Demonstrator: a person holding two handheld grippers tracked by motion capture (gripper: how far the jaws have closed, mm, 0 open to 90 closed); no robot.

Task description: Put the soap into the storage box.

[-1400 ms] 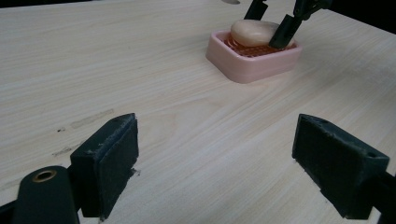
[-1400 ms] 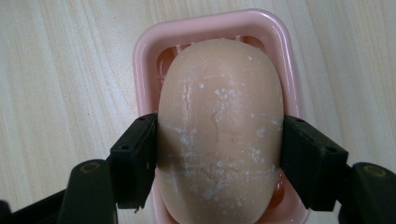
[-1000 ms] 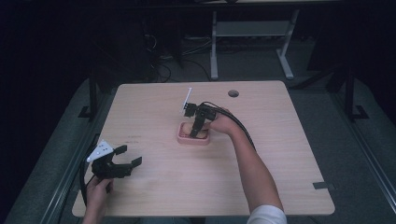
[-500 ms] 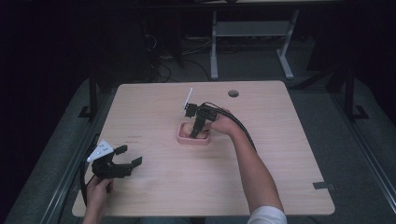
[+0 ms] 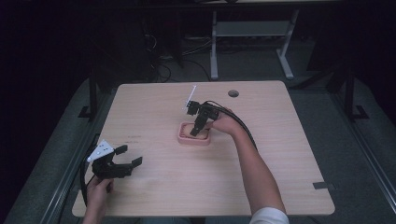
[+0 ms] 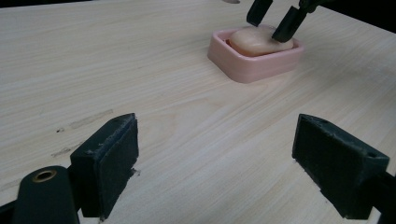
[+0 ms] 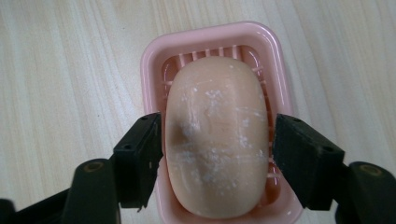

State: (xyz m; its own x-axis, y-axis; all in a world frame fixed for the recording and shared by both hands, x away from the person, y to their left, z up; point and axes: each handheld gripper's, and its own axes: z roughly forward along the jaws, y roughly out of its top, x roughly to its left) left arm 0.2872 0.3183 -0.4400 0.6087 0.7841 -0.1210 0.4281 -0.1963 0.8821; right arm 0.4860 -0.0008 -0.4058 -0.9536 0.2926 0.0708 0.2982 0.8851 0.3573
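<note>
Bench (image 5: 154, 107): pale wood, seen from above in a dim room, with a round cable hole (image 5: 233, 93) near its far edge.
Dish (image 5: 183, 138): pink, rectangular with rounded corners, sitting on the bench a little left of the middle; ribs show on its floor in the right gripper view.
Soap (image 7: 217, 135): a beige oval bar flecked with white, lying in the dish (image 7: 152, 56) and covering most of its floor.
Right tongs (image 5: 199, 132): held by the person's right hand (image 5: 226, 122), pointing down into the dish. The jaws stand apart on either side of the soap at its middle; the left jaw looks to be against the bar, while a thin gap shows at the right one, so the bar is flanked but not clearly clamped.
Left tongs (image 5: 130, 155): at the near left of the bench, well apart from the dish, held by the left hand (image 5: 98, 193). The jaws are spread wide with nothing between them, bare wood showing in the gap in the left gripper view.
Far off in the left gripper view: the dish (image 6: 254, 65) with the soap (image 6: 254, 41) in it, two dark jaws reaching down at the bar.
</note>
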